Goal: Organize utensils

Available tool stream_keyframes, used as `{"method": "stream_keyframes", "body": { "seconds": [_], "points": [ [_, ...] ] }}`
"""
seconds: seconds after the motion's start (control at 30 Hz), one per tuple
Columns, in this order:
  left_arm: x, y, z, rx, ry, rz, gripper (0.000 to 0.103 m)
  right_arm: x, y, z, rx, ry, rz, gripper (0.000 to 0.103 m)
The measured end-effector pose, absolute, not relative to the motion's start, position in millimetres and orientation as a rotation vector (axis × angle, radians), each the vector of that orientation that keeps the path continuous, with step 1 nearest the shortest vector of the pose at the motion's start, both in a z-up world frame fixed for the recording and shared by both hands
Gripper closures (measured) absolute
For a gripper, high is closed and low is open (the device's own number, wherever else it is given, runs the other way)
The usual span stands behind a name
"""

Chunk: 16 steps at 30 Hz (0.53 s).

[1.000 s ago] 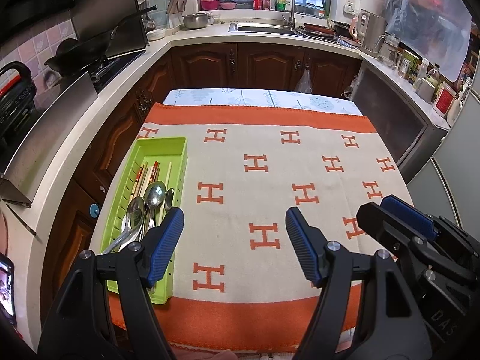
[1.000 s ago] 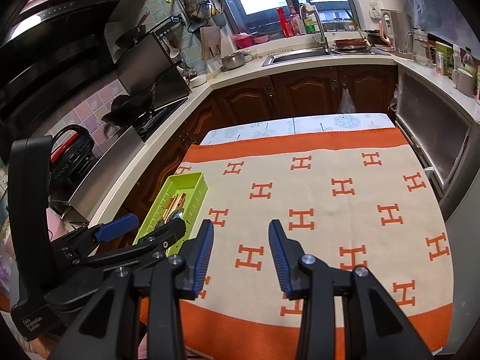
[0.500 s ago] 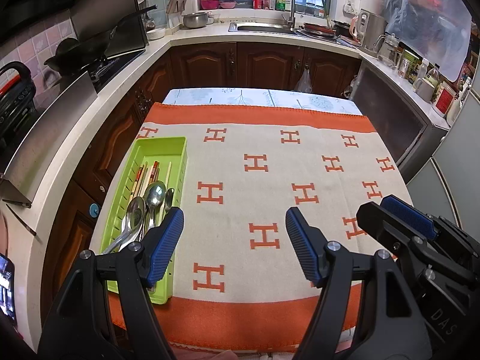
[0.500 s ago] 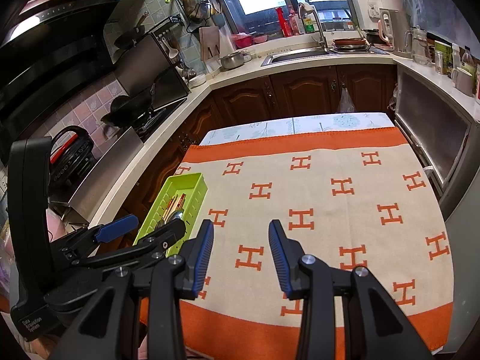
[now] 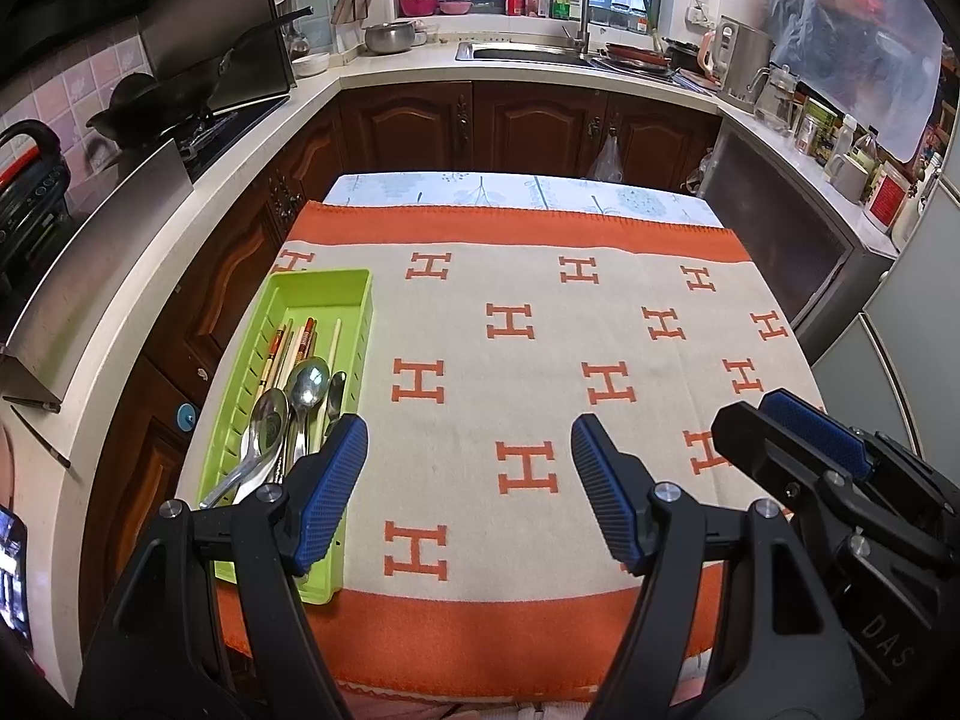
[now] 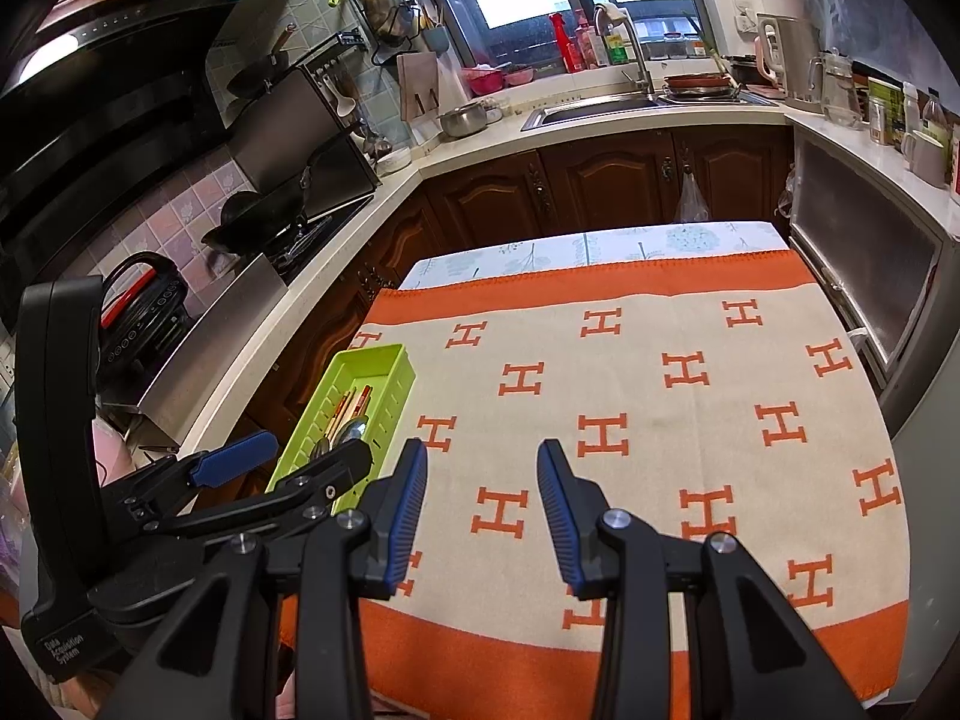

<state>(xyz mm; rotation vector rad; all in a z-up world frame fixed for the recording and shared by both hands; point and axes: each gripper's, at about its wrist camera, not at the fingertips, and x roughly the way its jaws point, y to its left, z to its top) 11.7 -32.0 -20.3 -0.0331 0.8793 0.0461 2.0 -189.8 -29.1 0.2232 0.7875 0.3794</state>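
Utensils gathered lengthwise in green tray (image 5: 354,282) at blanket's (image 5: 600,312) left edge: spoons (image 5: 306,384), chopsticks (image 5: 294,342). Left gripper (image 5: 468,492), right gripper (image 6: 483,510) both spread wide, empty, hovering off tray; sorting seems finished.

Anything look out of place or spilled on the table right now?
Nothing stands out. The spoons and chopsticks all lie inside the green tray at the cloth's left edge, none left loose on the cloth. Both claws, left and right, are open and empty.

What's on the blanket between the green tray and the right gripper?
Nothing: in the left wrist view, only bare cream blanket with orange H letters lies between the green plastic utensil tray and the right gripper.
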Motion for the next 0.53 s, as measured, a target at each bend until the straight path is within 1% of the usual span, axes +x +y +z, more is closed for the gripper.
{"method": "stream_keyframes", "body": {
  "seconds": [0.53],
  "points": [
    [8.3, -30.9, -24.3, -0.032, 0.885, 0.044, 0.035, 2.3, -190.0, -29.6, 0.223, 0.79, 0.379, 0.065]
  ]
}}
